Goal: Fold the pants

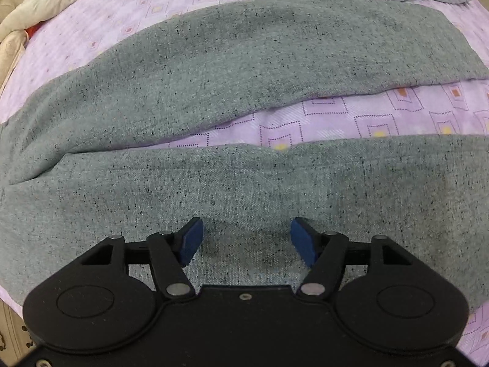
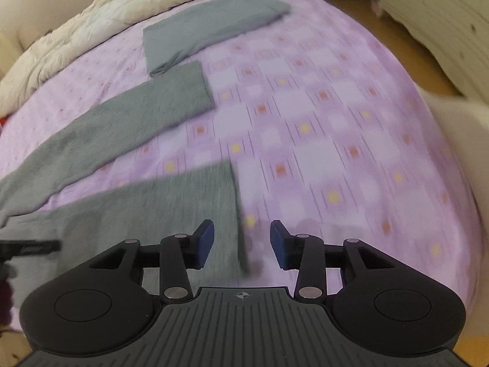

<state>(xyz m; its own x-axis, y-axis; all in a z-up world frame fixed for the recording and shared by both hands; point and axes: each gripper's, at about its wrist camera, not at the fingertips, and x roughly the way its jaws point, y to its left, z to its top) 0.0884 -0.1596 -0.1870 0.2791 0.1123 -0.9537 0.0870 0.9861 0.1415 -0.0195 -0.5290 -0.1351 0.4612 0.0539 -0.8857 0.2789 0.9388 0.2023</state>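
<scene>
Left wrist view: the left hand-held gripper (image 1: 247,240) hangs over the near leg of the grey pants (image 1: 232,98), its blue pads (image 1: 192,240) spread wide apart with speckled knit fabric beneath and nothing pinched. Both legs lie flat across the bed (image 1: 351,119), a wedge of lilac square-patterned sheet between them.

Right wrist view, blurred: the right hand-held gripper (image 2: 241,241) stands with jaws apart above the near leg's hem edge, gripping nothing. A smooth folded grey garment (image 2: 207,27) lies toward the bed's far edge, beside a rumpled cream duvet (image 2: 91,27).
</scene>
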